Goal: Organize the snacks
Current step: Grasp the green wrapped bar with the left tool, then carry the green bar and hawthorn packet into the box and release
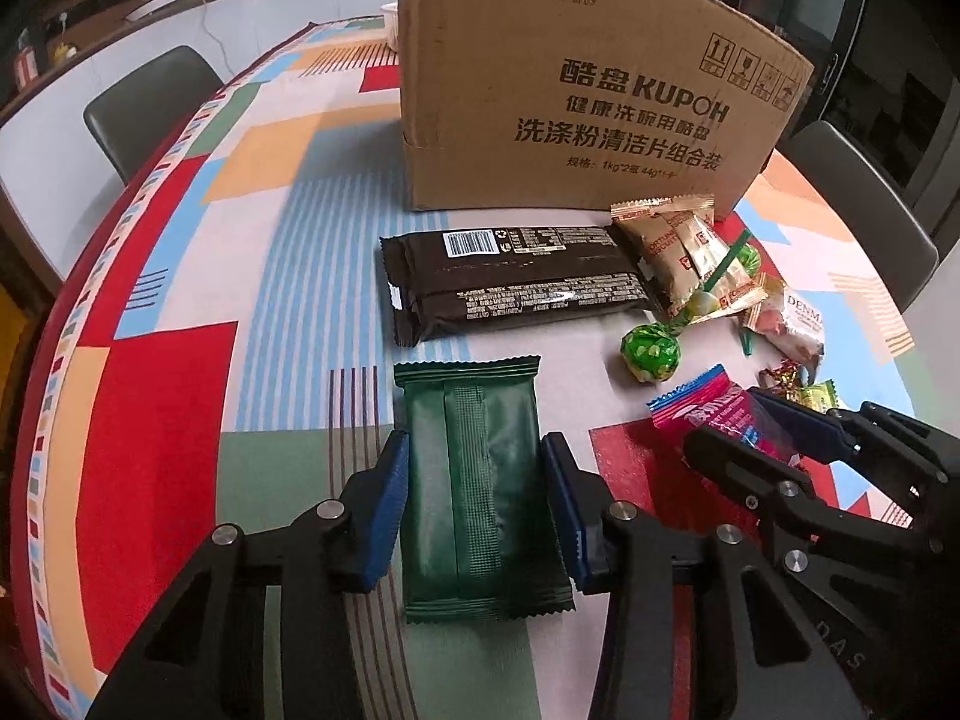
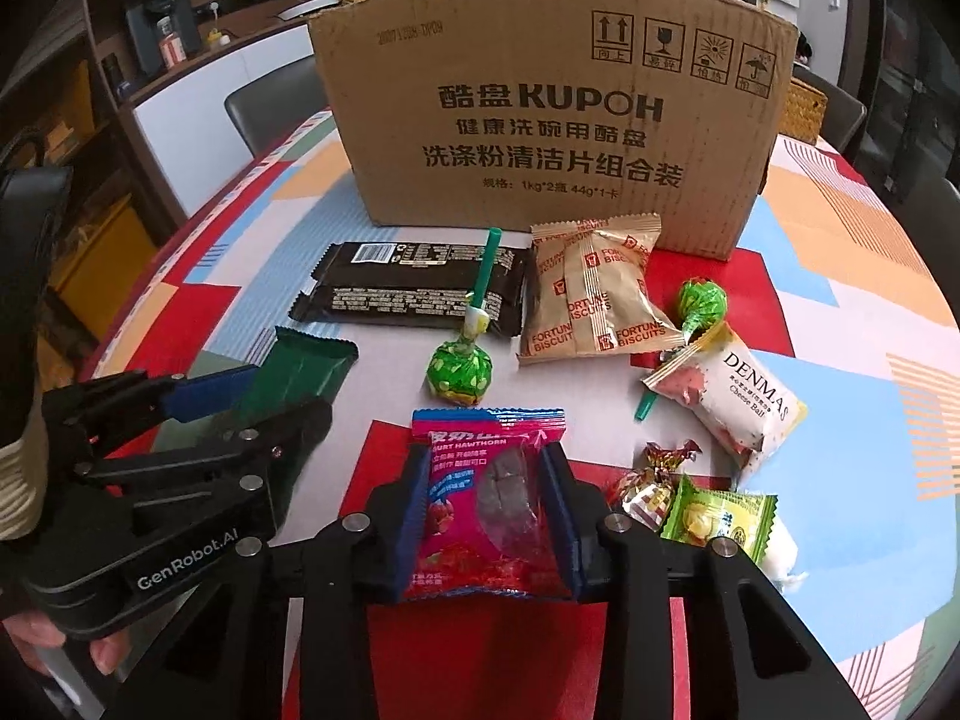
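The left gripper [image 1: 474,501] clamps a green packet [image 1: 480,486] and the right gripper [image 2: 489,513] clamps a pink packet [image 2: 486,498], both on the table [image 1: 300,240] before a cardboard box [image 2: 552,120]

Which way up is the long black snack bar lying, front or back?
Back side up, flat on the tablecloth: the black snack bar shows its barcode, fine print and centre seam in both views, in front of the cardboard box.

My surface [image 1: 282,192] wears a cloth of red, blue, orange and green blocks; dark chairs [image 1: 153,105] ring it, and a white-fronted counter [image 2: 198,114] runs behind.
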### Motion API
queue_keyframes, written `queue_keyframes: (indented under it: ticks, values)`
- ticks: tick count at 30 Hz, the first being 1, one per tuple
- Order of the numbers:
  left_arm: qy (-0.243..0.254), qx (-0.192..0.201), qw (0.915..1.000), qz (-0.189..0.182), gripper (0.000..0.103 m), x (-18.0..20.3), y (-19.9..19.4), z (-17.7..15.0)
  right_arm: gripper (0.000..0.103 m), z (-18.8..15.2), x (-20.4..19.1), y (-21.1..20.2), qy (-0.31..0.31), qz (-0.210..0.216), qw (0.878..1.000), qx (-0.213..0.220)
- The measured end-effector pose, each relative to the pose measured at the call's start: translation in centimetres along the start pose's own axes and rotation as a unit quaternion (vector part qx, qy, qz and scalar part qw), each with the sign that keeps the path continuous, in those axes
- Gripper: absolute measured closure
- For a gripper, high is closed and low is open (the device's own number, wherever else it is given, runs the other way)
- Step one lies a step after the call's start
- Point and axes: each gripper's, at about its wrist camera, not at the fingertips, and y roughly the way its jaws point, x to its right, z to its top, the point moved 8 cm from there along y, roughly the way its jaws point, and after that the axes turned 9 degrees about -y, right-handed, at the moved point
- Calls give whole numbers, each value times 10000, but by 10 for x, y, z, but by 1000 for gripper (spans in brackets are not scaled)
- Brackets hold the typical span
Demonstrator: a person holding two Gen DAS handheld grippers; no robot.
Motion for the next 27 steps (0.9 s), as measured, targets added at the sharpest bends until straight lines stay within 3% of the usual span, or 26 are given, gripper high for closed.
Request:
queue_keyframes:
  ticks: [15, 27]
  values:
    - [-28, 423, 9989, -181, 60, 3, -52, -2, 68, 2, 2, -38, 74, 47, 9995, 315]
    - [93, 1143, 9927, -373, 60, 16, -117, 15, 68, 22, 0, -96, 4, -60, 9952, 980]
